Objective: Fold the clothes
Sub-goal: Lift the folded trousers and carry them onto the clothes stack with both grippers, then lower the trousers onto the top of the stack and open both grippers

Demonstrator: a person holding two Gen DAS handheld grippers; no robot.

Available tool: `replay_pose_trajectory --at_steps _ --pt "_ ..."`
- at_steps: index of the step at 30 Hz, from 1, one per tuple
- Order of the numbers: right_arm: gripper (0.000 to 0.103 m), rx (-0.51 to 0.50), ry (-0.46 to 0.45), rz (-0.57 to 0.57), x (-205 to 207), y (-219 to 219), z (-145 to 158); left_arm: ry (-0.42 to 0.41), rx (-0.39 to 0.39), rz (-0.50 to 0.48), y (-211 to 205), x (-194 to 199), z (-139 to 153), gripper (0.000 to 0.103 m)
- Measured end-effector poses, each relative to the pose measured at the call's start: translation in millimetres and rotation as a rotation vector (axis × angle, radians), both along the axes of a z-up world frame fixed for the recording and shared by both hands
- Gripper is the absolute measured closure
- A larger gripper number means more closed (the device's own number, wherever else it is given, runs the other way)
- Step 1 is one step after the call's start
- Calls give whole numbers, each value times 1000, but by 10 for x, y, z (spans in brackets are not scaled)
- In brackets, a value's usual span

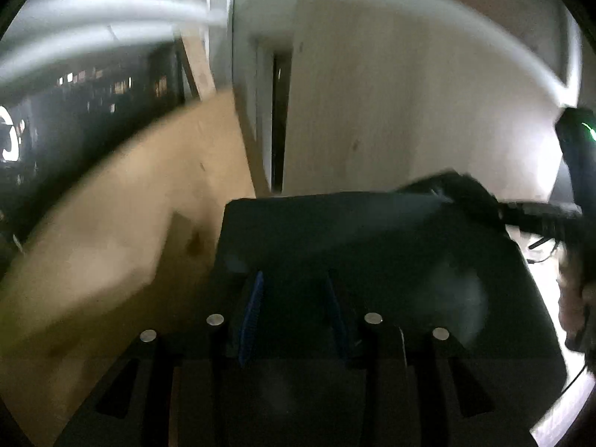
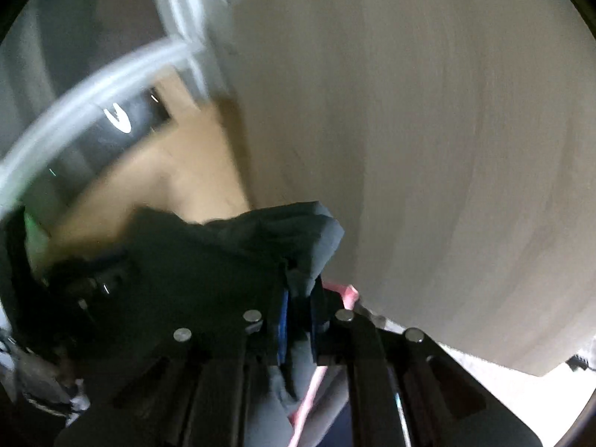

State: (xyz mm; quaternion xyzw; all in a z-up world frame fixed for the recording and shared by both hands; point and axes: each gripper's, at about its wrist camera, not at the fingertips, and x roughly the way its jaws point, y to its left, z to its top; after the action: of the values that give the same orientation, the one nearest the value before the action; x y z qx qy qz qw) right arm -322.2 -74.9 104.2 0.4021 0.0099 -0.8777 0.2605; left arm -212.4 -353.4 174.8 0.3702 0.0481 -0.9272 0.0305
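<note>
A dark grey-blue garment hangs stretched in the air between both grippers. In the left wrist view my left gripper has its blue-padded fingers a hand's width apart, with the cloth lying over them; I cannot tell whether they pinch it. My right gripper shows at the far right of that view, holding the garment's other corner. In the right wrist view my right gripper is shut on a bunched fold of the garment. A pink strip shows beside its fingers.
A pale wooden wall or panel fills the background, with a dark narrow gap and a tan cardboard-like surface at left. White pipes cross above. Both views are motion-blurred.
</note>
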Motion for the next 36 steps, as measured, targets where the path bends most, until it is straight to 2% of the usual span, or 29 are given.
replay_pose_trajectory --at_steps 3,6,10,12,15,18,20,21,24,26,28,31,32,34,36 --pt "90 20 -12 -14 -37 10 -14 -40 -27 17 -21 -224 -133 70" --pt "83 40 -15 -35 -58 40 -5 -53 -29 28 -66 -283 -96 70" --pt "79 12 79 -78 172 211 268 -32 19 59 -150 -99 35 72" --pt "78 -24 105 -37 281 166 364 -15 38 53 -119 59 93 72" --pt "69 -70 114 50 371 4 431 4 51 25 38 270 143 71" --pt "64 -30 56 91 166 -286 229 -17 49 -9 190 401 83 62" --pt "64 102 41 26 -54 -439 -32 -34 54 9 229 489 38 61" --pt "64 132 29 -9 -127 -453 -116 -41 57 17 247 531 18 61" --pt "64 56 -18 -112 -132 -206 -124 -38 56 13 304 765 60 53" --pt "64 -14 0 -129 92 -43 27 -34 55 18 336 913 76 53" --pt "63 -75 50 -99 461 45 198 -29 58 31 358 1020 78 53" --pt "50 -106 101 -11 1055 38 266 -38 60 39 414 1027 19 51" --pt "50 -111 116 22 1256 24 273 -46 62 41 433 971 -8 51" --pt "50 -61 130 83 1585 -69 193 -67 72 60 466 987 -83 51" --pt "50 46 143 124 1877 -122 30 -84 87 74 508 1066 -108 51"
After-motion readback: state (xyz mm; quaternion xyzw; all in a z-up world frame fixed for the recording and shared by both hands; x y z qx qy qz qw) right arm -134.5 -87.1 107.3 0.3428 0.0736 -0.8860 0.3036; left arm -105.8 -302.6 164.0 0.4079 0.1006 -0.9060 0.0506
